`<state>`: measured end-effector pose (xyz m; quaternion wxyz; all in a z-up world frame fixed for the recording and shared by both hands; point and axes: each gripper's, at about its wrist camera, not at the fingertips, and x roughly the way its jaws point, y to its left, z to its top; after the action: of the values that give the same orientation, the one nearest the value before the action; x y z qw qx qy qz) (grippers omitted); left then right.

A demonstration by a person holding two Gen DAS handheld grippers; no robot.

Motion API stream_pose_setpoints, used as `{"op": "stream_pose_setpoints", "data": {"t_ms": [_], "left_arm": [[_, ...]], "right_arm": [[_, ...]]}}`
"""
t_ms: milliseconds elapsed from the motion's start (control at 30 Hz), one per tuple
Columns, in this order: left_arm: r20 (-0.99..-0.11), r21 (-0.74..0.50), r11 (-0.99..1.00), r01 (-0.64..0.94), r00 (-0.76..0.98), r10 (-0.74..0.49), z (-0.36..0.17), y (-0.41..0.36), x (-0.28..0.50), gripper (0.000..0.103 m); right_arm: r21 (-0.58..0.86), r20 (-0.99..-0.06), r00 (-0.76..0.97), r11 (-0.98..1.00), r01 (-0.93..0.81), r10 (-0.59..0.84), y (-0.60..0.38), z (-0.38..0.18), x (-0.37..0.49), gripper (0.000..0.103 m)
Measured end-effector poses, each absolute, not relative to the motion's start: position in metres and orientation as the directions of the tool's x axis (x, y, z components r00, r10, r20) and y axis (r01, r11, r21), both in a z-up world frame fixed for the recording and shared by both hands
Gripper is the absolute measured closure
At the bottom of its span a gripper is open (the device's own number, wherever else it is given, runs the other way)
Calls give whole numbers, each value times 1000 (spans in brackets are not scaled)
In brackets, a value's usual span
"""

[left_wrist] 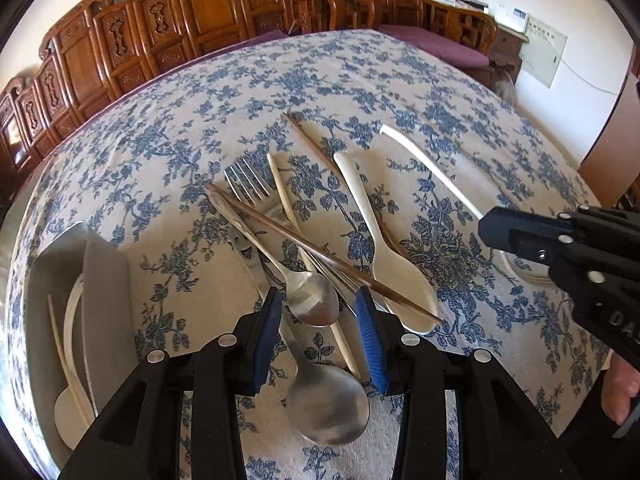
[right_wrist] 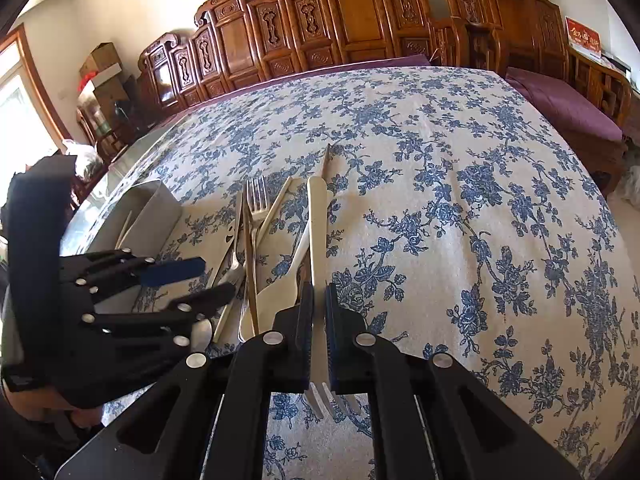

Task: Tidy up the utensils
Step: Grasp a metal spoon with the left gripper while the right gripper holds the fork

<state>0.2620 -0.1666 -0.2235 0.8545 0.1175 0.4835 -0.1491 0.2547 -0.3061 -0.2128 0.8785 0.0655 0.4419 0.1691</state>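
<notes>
Fingers, right gripper (right_wrist: 319, 336): closed on the white plastic fork (right_wrist: 318, 240), blue pads (right_wrist: 306, 332) pressing its handle from both sides. Fork long axis runs straight away from the camera; tines point back toward the gripper body, handle end points toward the far edge of the desk (right_wrist: 460, 184). The far part of the handle appears to lie low over the floral cloth; contact cannot be told.

Fingers, left gripper (left_wrist: 318, 340): spread wide, grasping nothing. Blue pads (left_wrist: 370, 338) stand either side of the bowl of the small metal spoon (left_wrist: 308, 296), just above the pile.

Loose pile, desk centre:
- Small metal spoon: handle running away and to the left, bowl near the fingers.
- Large metal spoon (left_wrist: 328, 404): bowl nearest the camera, below the fingers.
- Metal fork (left_wrist: 248, 180): tines pointing away.
- Brown chopstick (left_wrist: 320, 256): laid diagonally across the metal pieces, its near tip over the white spoon's bowl.
- Second brown chopstick (left_wrist: 308, 140): pointing away, partly under the white spoon.
- Pale chopstick (left_wrist: 284, 200): lengthwise through the pile.
- White plastic spoon (left_wrist: 384, 248): bowl toward the camera, handle away.

Grey tray (left_wrist: 104, 280): left of the pile, holding white utensils and a pale chopstick.
</notes>
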Motion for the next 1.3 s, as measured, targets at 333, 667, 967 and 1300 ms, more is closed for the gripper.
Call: {"op": "stream_pose_setpoints", "data": {"t_ms": [333,667,967,1300], "left_arm": [[-878,16,931,365,451,-162,-232,-166,271,89],[-865,-48,936,348,455,-213,-216,-147,266,102],[-837,-56,940,337,497,-228,-194,-122,248,103],[-806,-51,937,345,540,-243,-163,-100,232,103]], "right_arm": [[266,-756,550,934,-239,356,-305,-213,255,96],[262,-755,547,931,-253,361,-298,-213,255,96],[263,-747,546,923,-280,378,-280,-209,256,96],[256,-738,545,912,-319,398,-256,-201,254,96]]}}
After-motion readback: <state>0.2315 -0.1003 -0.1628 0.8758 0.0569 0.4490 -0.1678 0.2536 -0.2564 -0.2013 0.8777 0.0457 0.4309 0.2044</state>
